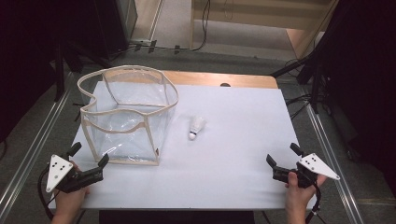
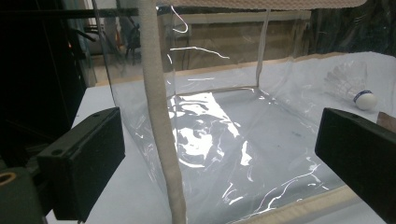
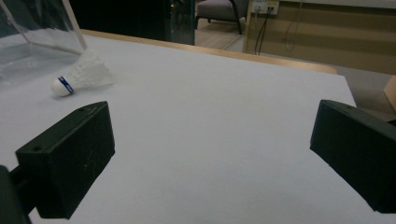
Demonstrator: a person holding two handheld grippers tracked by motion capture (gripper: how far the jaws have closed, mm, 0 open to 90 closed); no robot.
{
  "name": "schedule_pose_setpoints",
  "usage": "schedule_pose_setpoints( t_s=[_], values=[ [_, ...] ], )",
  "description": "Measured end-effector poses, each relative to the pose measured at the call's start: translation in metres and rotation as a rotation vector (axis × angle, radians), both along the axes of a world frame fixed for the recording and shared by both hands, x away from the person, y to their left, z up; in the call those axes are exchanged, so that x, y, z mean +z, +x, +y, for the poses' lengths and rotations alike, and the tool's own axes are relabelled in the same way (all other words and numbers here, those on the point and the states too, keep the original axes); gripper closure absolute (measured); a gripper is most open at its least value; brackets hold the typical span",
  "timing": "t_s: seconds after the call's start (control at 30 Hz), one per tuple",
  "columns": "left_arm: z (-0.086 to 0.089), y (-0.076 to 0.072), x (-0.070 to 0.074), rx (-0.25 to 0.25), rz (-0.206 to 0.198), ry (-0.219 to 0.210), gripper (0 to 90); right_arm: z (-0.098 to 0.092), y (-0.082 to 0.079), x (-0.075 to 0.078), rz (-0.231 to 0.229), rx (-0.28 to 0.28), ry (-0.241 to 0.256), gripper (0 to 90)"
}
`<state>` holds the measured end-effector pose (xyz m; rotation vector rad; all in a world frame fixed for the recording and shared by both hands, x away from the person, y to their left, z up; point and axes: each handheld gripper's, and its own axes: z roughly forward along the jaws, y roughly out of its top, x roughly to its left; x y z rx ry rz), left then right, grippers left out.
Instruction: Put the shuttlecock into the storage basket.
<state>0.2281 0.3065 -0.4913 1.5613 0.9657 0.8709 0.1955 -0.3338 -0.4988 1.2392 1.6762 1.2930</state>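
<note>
While both are resting wide open near the table's front edge, the left gripper is facing the clear bag and the right gripper is aiming toward the shuttlecock lying just beside the bag; approaching its cork end low should be giving the surest pinch.

A lab-like recording room is suggested by dark tripod legs, floor cables and a white-covered table.

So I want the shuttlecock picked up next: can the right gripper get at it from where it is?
Probably yes. The shuttlecock lies in the open on the table, beside the bag, with bare surface between it and the right gripper, whose jaws stand open.
</note>
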Motion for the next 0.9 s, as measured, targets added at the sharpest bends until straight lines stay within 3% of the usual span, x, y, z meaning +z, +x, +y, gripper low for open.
schedule_pose_setpoints(
  t_s=[0.1,0.3,0.47,0.9],
  values=[
    [0.000,-0.001,0.000,-0.007,-0.004,-0.003,2.3,0.006,0.001,0.003,-0.007,0.033,0.020,0.0],
    [0.000,-0.001,0.000,-0.005,-0.003,-0.003,2.3,0.022,0.003,0.012,-0.002,0.060,0.004,0.0],
    [0.000,-0.002,0.000,-0.003,-0.004,-0.002,2.3,0.029,0.009,0.020,0.028,0.057,-0.014,0.0],
    [0.000,-0.002,-0.001,-0.007,-0.007,0.002,2.3,0.056,0.028,0.035,0.025,0.122,-0.052,0.0]
  ],
)
